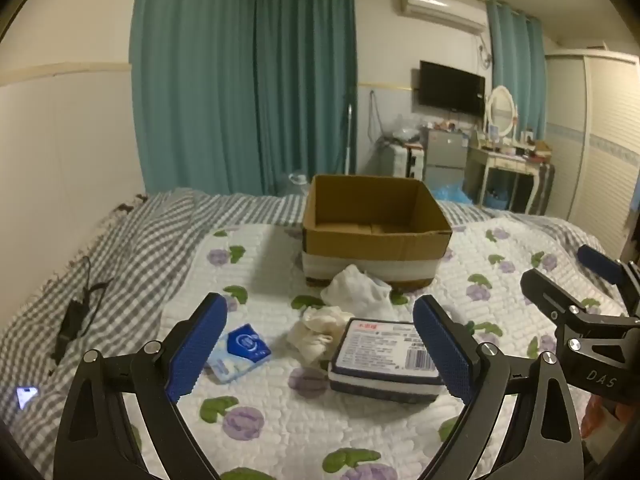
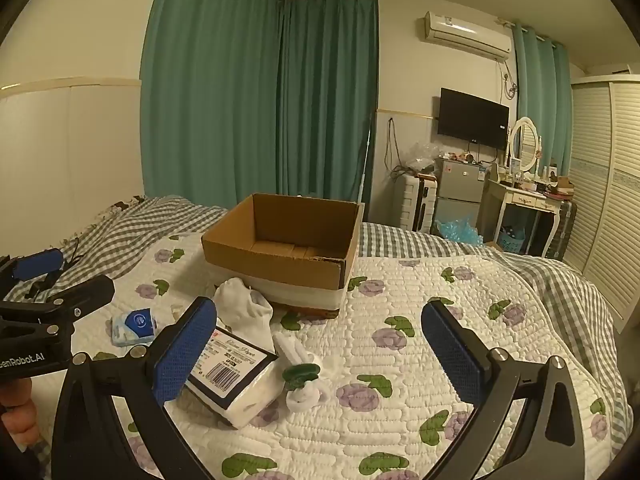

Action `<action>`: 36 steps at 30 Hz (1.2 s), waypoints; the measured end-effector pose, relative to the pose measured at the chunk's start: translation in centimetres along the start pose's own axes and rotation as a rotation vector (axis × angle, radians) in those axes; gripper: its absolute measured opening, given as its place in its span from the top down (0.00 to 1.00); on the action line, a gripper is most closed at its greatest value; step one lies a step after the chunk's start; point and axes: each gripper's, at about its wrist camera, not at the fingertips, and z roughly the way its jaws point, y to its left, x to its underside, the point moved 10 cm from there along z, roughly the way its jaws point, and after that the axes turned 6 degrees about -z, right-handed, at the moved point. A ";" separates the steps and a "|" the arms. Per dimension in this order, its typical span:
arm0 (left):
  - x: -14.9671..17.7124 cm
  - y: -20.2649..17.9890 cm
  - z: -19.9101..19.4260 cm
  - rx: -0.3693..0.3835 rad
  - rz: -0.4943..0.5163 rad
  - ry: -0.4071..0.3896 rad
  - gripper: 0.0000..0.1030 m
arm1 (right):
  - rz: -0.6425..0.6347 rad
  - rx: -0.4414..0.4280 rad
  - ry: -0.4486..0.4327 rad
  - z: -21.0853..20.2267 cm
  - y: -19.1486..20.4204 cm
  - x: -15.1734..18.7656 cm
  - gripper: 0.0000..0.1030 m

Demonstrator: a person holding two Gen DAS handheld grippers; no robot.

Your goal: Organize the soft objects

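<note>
An open cardboard box (image 1: 376, 236) (image 2: 280, 264) stands on the floral quilt. In front of it lie a white cloth (image 1: 356, 290) (image 2: 244, 304), a cream crumpled cloth (image 1: 318, 334), a large tissue pack with a barcode label (image 1: 384, 360) (image 2: 232, 376), a small blue tissue packet (image 1: 242, 350) (image 2: 134, 326) and a white rolled sock with a green patch (image 2: 306, 384). My left gripper (image 1: 320, 352) is open and empty above the cream cloth and tissue pack. My right gripper (image 2: 320, 352) is open and empty above the rolled sock.
A grey checked blanket (image 1: 120, 248) covers the bed's left and far side, with a black cable and charger (image 1: 74, 316) on it. Beyond the bed are teal curtains (image 1: 244, 80), a small fridge (image 1: 444, 156), a dressing table (image 1: 508, 160) and a wardrobe (image 2: 604, 184).
</note>
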 end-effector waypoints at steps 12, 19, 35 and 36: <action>0.2 0.2 -0.1 -0.001 0.009 -0.002 0.07 | -0.004 -0.001 0.008 0.2 -0.1 0.2 0.00; 0.3 0.1 0.0 -0.001 0.011 -0.001 0.07 | -0.007 -0.005 0.014 0.5 0.0 0.8 0.00; 0.9 -0.1 0.2 -0.001 0.015 0.005 0.07 | -0.012 -0.008 0.021 0.5 0.1 1.3 0.00; 1.0 -0.1 0.2 0.001 0.016 0.005 0.07 | -0.013 -0.008 0.022 0.6 0.1 1.2 0.00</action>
